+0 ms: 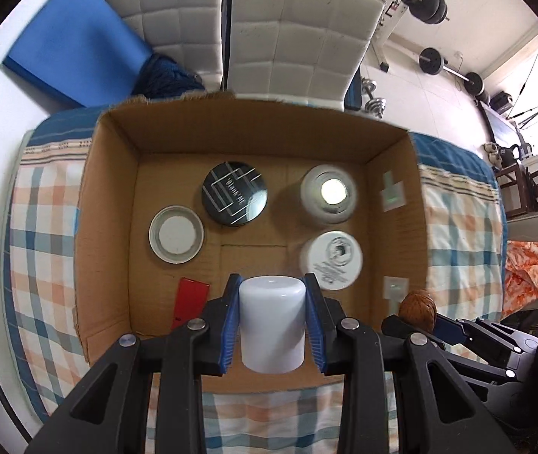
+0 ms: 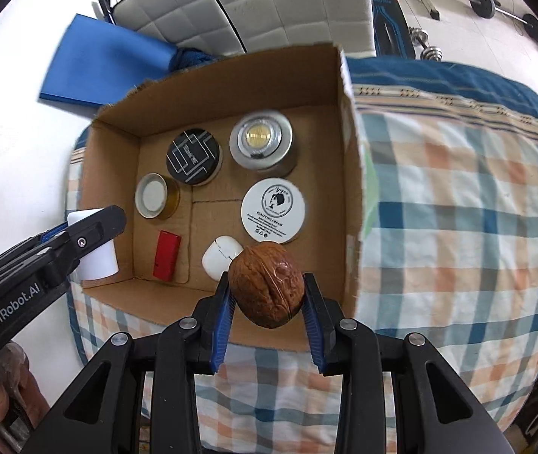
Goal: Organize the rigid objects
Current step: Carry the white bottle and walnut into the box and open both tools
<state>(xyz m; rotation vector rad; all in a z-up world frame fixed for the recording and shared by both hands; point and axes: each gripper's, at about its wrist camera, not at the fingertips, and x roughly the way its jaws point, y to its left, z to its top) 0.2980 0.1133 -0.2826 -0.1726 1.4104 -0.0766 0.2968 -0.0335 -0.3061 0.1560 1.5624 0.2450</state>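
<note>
My left gripper [image 1: 272, 283] is shut on a white cylindrical cap [image 1: 271, 325], held over the near edge of an open cardboard box [image 1: 114, 174]. My right gripper [image 2: 266, 282] is shut on a brown walnut [image 2: 266, 287], held above the box's near right corner; the walnut also shows in the left wrist view [image 1: 418, 304]. In the box lie a black round tin [image 2: 192, 156], a gold-topped jar [image 2: 260, 139], a white cream lid [image 2: 272, 211], a small metal-rimmed lid [image 2: 151, 196], a red block [image 2: 167, 254] and a white earbud case [image 2: 219, 255].
The box [image 2: 348, 174] sits on a checked cloth [image 2: 458, 208]. A blue folder [image 1: 76, 41] and white padded chairs [image 1: 295, 38] stand behind it. Barbells [image 1: 450, 68] lie on the floor at right.
</note>
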